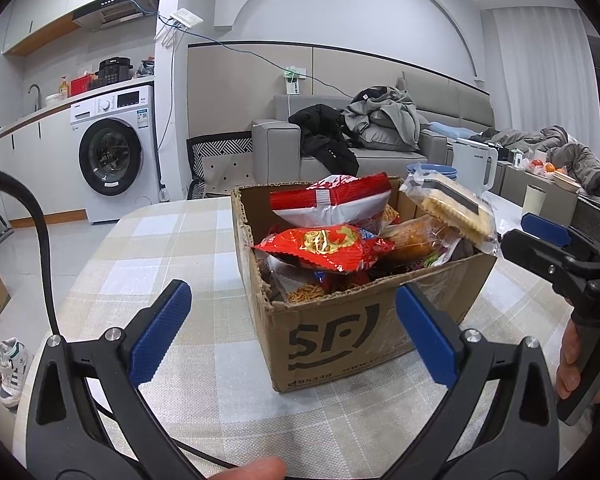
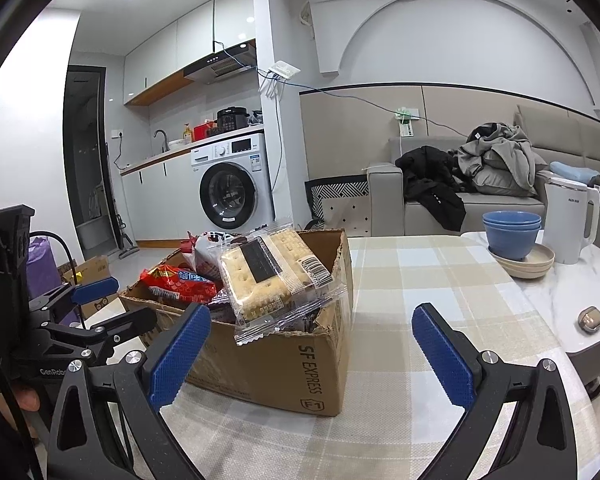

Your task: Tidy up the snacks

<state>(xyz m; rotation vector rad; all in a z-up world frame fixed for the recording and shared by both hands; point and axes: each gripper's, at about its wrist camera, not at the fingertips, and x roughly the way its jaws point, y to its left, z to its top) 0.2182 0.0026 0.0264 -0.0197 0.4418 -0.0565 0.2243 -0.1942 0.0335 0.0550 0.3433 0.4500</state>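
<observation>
box: cardboard box (image 1: 340,332) on the checked tablecloth (image 1: 160,248), heaped with snack packs; none seen loose on the cloth.
top pack: cracker pack (image 2: 274,280) lies tilted over the box's rim corner, half overhanging; red snack bag (image 1: 324,246) sits mid-heap.
left gripper (image 1: 292,330): jaws wide, nothing held, facing the box front.
right gripper (image 2: 312,350): jaws wide, nothing held, just short of the cracker pack.
step: fits either packs all dropped in, or about to be pulled out. Can't settle it.
views: right wrist shows blue bowls (image 2: 510,230), kettle (image 2: 570,220); left wrist shows the heap's inside.
</observation>
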